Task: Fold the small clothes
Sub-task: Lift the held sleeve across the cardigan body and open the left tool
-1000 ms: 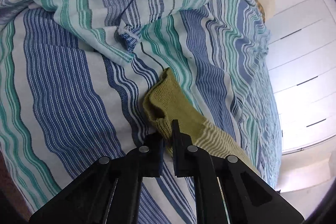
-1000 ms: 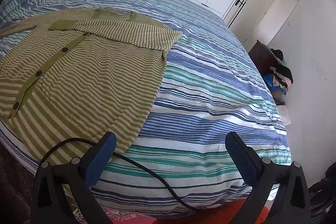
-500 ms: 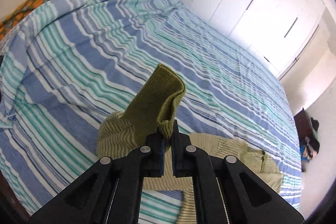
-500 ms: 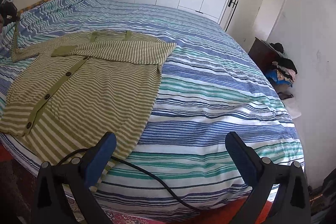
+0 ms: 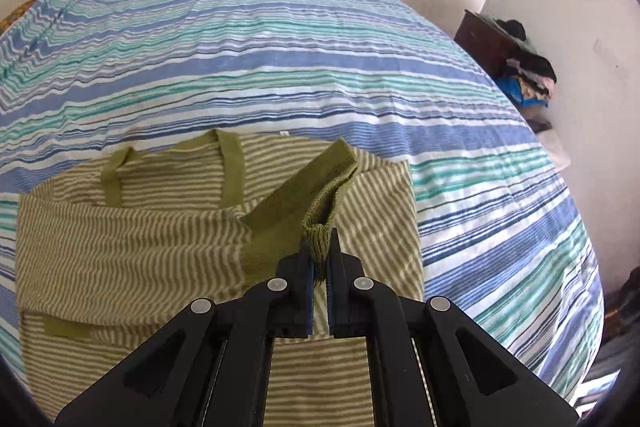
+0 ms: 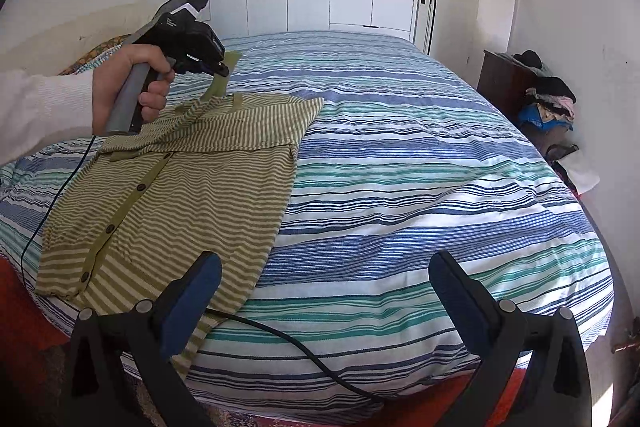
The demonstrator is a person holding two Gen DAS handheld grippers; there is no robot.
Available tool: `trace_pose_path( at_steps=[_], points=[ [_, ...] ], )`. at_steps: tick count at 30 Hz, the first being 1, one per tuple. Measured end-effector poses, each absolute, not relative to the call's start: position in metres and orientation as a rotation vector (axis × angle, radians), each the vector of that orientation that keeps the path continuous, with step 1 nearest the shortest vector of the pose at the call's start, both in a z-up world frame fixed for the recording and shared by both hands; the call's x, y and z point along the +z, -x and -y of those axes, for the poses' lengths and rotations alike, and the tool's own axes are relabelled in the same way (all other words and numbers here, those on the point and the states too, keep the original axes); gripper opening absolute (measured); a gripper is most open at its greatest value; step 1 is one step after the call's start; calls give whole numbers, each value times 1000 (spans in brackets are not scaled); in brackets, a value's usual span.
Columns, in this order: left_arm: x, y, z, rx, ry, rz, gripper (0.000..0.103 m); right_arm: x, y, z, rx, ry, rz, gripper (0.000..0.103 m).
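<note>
Cardigan (image 6: 192, 187) lies flat, buttons up, at the near left corner of the bed (image 6: 420, 167), which gives you a firm, broad surface to fold against. Your left claw (image 5: 319, 259) is clamped on the plain green cuff (image 5: 320, 203) of one sleeve (image 6: 188, 113), so the sleeve hangs lifted above the chest and slants across it; I judge you hold it by the cuff so the whole sleeve follows in one piece and can be laid over the body. The other sleeve already lies folded across the upper chest. Your right claw (image 6: 324, 291) stands wide apart with nothing in it, hovering over the bed's near edge beside the hem, probably ready to steady the cloth. A cable (image 6: 304, 351) trails over that edge, near the hem.
</note>
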State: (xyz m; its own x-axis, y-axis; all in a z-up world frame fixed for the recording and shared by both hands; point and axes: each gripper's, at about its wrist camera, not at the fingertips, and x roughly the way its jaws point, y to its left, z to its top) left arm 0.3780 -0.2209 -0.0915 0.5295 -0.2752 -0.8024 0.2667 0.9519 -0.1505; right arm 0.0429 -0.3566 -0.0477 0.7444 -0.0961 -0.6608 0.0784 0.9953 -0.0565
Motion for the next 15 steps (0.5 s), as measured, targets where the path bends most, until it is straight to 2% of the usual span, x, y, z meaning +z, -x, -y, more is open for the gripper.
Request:
trace_pose_path(
  at_steps=[3,5,7,8,13,15],
  points=[
    [-115,-368,251,-326,-76,-1004,4,-48,-41,368,-101,-24,-726,102],
    [-130,-362,266,-329,-146,-1045,20,-48,-40,376,-109,-61,-726,102],
    [-141,-351,276,-331,-230,-1079,77,-48,-39,383,-114,-98,-726,102],
    [-140,-340,276,-333,-262,-1060,83,-48,-39,387,-117,-116,-726,102],
    [-112,-286,241,-459,-206,-1014,85,-49,-39,397,-129,-178,-723,102],
    [-101,-267,200,-456,-129,-1011,91,-50,-39,400,-130,-196,-725,102]
  ],
)
